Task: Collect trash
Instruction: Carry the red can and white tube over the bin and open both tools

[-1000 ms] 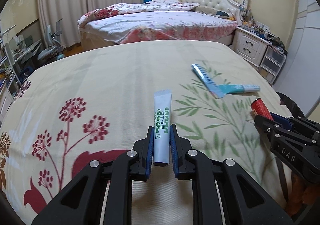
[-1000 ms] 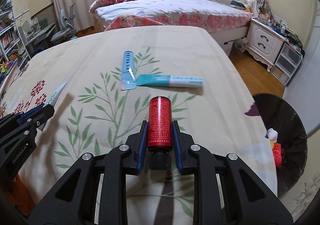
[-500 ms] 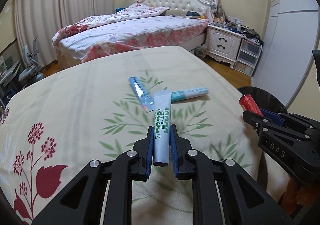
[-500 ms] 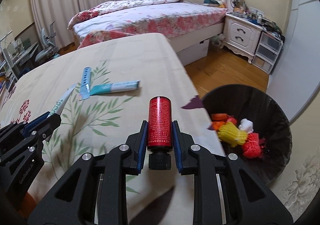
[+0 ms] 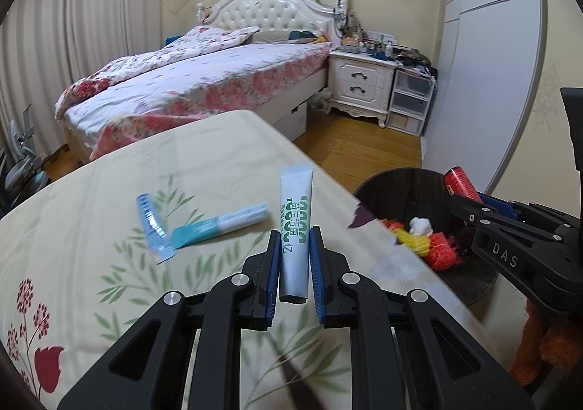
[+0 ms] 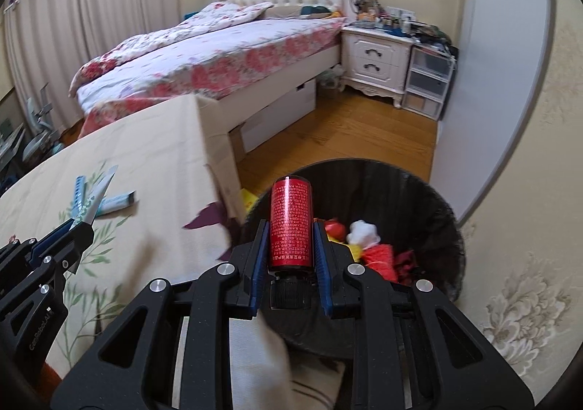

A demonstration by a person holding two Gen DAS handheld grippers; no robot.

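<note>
Left gripper (image 5: 294, 257) clamped on white tube (image 5: 296, 228), tube sticking fwd btwn pads, above tablecloth (image 5: 91, 198) edge. Right gripper (image 6: 290, 253) clamped on red bottle (image 6: 290, 228), cap nearest, held over black bin (image 6: 430, 198) w/ trash inside.

Bedroom: floral bed (image 5: 204, 82), tufted white headboard (image 5: 269, 11), white nightstand (image 5: 359, 84), wood floor (image 6: 346, 140), curtains (image 5: 73, 27).

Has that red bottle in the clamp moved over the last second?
Yes. The red bottle, clamped in the right gripper, was above the flowered tablecloth a second ago; it now sits over the black trash bin, off the table's edge.
</note>
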